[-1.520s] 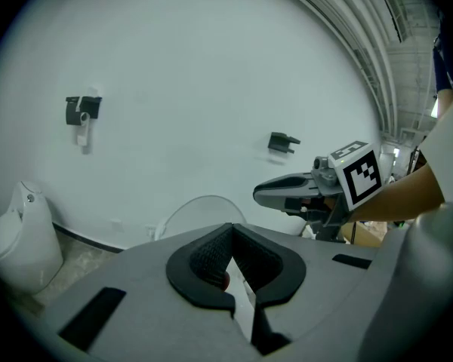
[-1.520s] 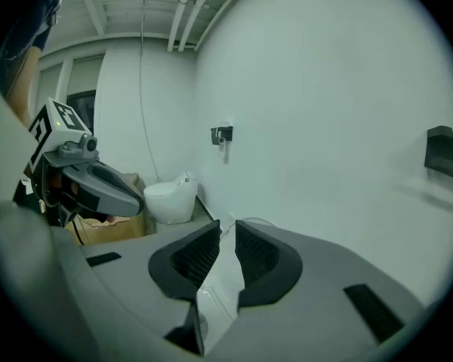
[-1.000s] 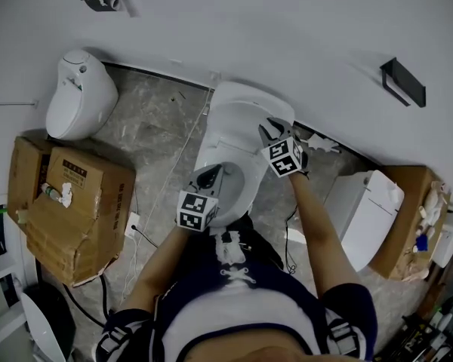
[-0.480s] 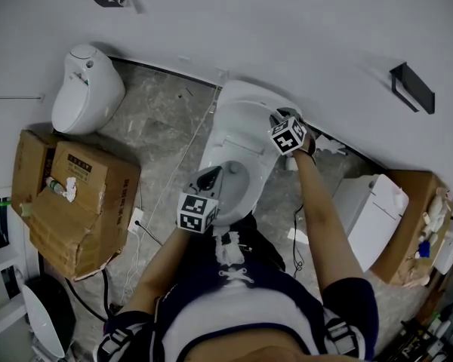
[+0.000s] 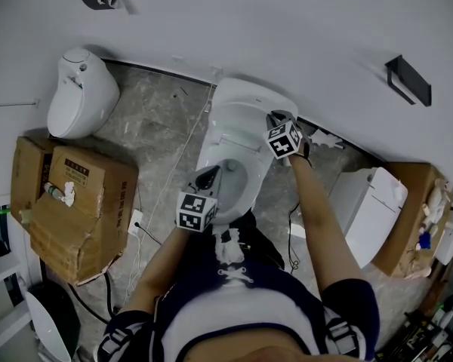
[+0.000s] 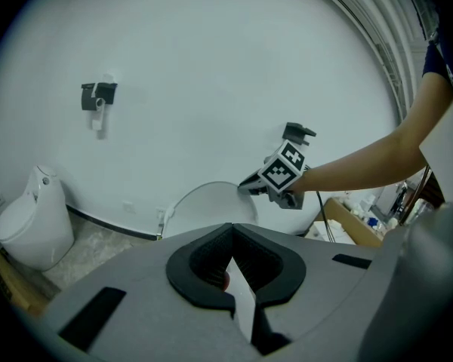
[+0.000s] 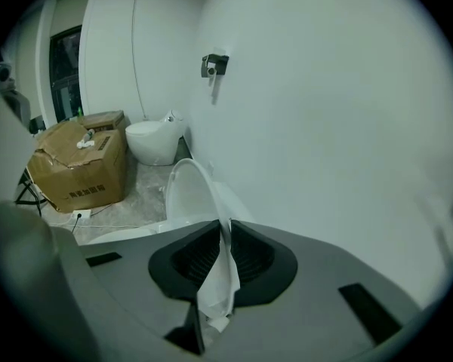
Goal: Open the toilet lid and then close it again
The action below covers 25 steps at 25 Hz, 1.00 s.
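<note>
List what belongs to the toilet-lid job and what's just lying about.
Job: lid, upright; toilet; right gripper, jaws just closing on the lid's edge; left gripper, shut.
Lying about: boxes; spare toilet; wall holder.

Toilet lid point(image 5: 241, 108) standing near the wall point(image 5: 287, 21), second toilet point(image 5: 79, 100) to its left, cardboard box point(image 5: 83, 202) before that

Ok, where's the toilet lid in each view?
Head view: lid upper centre, raised.
Left gripper view: lid centre, a white arc.
Right gripper view: lid centre, edge-on, running down to bottom centre.
Shared landmark: spare toilet, left of the lid in all three views.
</note>
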Available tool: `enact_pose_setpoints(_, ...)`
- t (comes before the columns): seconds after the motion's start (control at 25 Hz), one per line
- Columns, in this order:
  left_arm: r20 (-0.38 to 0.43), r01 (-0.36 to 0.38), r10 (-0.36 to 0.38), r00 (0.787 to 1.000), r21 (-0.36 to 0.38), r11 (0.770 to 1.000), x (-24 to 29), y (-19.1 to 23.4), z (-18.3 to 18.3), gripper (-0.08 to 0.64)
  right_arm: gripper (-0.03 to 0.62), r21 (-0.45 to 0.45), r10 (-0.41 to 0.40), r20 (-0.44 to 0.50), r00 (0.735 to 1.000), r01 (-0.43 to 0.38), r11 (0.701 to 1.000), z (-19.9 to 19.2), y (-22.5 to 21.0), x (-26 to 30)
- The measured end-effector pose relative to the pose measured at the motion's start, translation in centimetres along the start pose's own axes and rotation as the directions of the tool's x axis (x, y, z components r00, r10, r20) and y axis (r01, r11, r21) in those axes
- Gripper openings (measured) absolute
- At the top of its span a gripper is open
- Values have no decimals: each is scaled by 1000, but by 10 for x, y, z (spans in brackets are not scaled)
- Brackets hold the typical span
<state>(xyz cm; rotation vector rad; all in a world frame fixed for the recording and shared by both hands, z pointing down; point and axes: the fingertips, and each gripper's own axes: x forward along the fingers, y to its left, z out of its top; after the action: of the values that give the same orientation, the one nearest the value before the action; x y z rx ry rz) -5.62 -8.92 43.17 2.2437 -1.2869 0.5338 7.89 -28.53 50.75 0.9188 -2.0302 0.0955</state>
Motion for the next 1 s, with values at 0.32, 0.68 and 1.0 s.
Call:
enact_pose_setpoints(0.32,0,23,-23,1000,11,1000,2,-1,2,6,44,39,18,40,999,-19,999,-3,20,-17)
enact_pose_setpoints(0.68,-18,57,-57,998,10,998,0,-1,-7,6,44,54,23,62,998,-27,998,-6,46,-35)
enact_pose_setpoints(1.0,-49,118,-117,992,28,993,2,-17,-19,6,44,33,39,72,997,-41,999,-11,74,-51)
